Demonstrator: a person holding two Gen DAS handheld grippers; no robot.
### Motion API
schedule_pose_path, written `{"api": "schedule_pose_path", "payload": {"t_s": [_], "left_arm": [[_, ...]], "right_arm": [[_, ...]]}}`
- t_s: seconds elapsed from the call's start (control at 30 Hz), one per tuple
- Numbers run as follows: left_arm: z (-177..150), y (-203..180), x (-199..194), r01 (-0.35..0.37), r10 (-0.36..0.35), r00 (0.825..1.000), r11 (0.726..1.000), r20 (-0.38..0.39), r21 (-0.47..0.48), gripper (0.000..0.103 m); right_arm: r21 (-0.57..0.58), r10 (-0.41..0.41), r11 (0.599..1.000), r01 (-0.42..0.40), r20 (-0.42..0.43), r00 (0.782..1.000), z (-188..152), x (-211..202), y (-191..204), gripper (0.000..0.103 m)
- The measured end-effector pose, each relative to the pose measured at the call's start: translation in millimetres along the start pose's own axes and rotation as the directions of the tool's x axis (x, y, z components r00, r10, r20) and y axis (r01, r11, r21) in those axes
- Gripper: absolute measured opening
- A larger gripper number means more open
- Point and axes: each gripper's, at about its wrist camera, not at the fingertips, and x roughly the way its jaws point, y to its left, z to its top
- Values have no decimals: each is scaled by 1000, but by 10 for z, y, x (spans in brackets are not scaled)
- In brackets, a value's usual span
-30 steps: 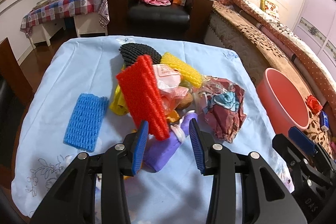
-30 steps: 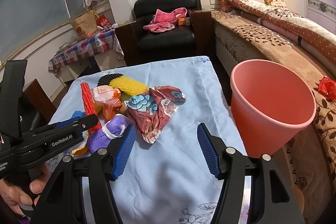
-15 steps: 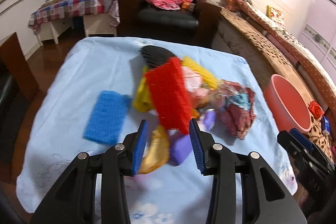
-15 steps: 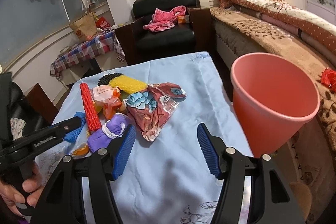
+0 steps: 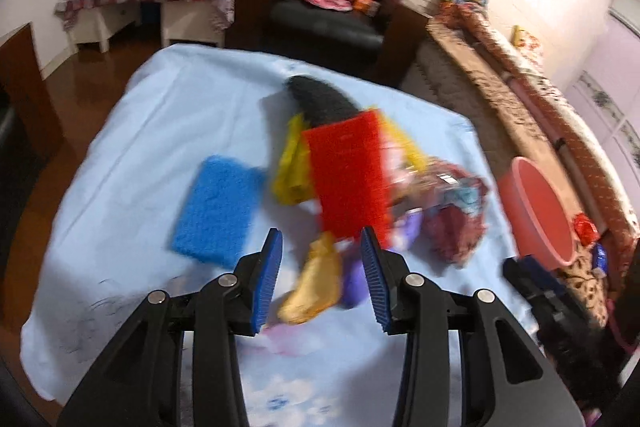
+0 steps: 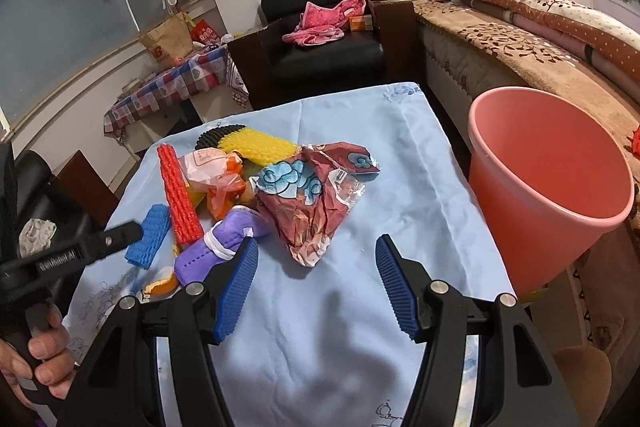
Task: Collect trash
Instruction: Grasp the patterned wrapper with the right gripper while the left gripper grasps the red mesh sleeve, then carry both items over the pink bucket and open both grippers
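A trash pile lies mid-table: a red foam net, black foam net, yellow bag, orange peel, purple mask and a crumpled red-brown wrapper. A blue foam net lies apart to the left. My left gripper hovers open short of the pile, with nothing pinched. My right gripper stands open over bare cloth, between the wrapper and the pink bucket. The left view is blurred.
The table wears a light blue cloth. The bucket stands off its right edge, beside a bed. A black armchair is beyond the far edge. A hand holds the left gripper's handle at lower left.
The left gripper has pulled back from the pile and rolled a little, so the red net now sits farther from its pads. The right gripper has hardly moved.
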Motion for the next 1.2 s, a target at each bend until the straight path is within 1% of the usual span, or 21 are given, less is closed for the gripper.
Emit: {"api": "schedule_pose_path", "payload": {"t_s": [0.07, 0.13, 0.23, 0.3, 0.33, 0.37, 0.4, 0.43, 0.53, 0.77, 0.87, 0.9, 0.93, 1.03, 1.07, 1.1, 1.2], "left_arm": [[28, -116, 19, 12, -12, 1000, 1000, 7, 20, 41], [52, -240, 79, 4, -5, 1000, 999, 16, 47, 41], [85, -348, 201, -44, 42, 999, 996, 26, 80, 41], [105, -370, 294, -64, 62, 998, 994, 20, 90, 41], [114, -365, 346, -71, 69, 997, 993, 17, 93, 39], [119, -360, 379, -68, 67, 998, 993, 11, 95, 32], [120, -351, 414, -60, 60, 998, 994, -2, 96, 15], [122, -341, 430, -54, 56, 998, 994, -11, 95, 12], [110, -270, 386, -45, 45, 999, 996, -1, 83, 10], [104, -195, 80, 40, -46, 997, 995, 57, 93, 9], [98, -217, -13, 63, -71, 995, 992, 73, 106, 9], [95, -232, -48, 68, -78, 994, 991, 82, 116, 9], [104, -248, -64, 69, -80, 993, 990, 88, 121, 9], [103, -289, -108, 73, -87, 991, 988, 99, 136, 9], [102, -298, -116, 75, -89, 991, 988, 99, 137, 9], [105, -317, -123, 79, -93, 991, 987, 99, 139, 9], [102, -371, -149, 90, -106, 989, 984, 102, 151, 9]], "right_arm": [[0, -1, 1000, 1, -3, 1000, 6, 13, -9, 61], [-1, -1, 1000, 1, -5, 1000, 18, 29, -15, 61], [-2, 0, 1000, 0, -7, 1000, 33, 51, -24, 61], [0, 3, 1000, -3, -14, 1000, 41, 82, -33, 61], [2, 6, 1000, -6, -21, 1000, 49, 110, -39, 61], [2, 9, 1000, -9, -26, 1000, 52, 130, -45, 61], [3, 12, 1000, -12, -31, 999, 57, 153, -48, 61], [4, 16, 1000, -15, -38, 999, 65, 182, -51, 61], [7, 27, 1000, -27, -56, 998, 91, 276, -50, 61], [33, 45, 999, -42, -105, 993, 189, 557, -60, 62], [47, 53, 998, -47, -125, 991, 216, 697, -64, 62], [52, 57, 997, -51, -131, 990, 215, 726, -66, 60], [59, 62, 997, -55, -136, 989, 217, 756, -65, 48], [51, 94, 995, -87, -139, 986, 209, 767, -27, 31], [45, 96, 995, -91, -135, 986, 206, 744, -19, 29], [39, 95, 995, -91, -128, 987, 197, 712, -10, 25], [40, 106, 994, -103, -94, 990, 195, 551, -27, 24]]}}
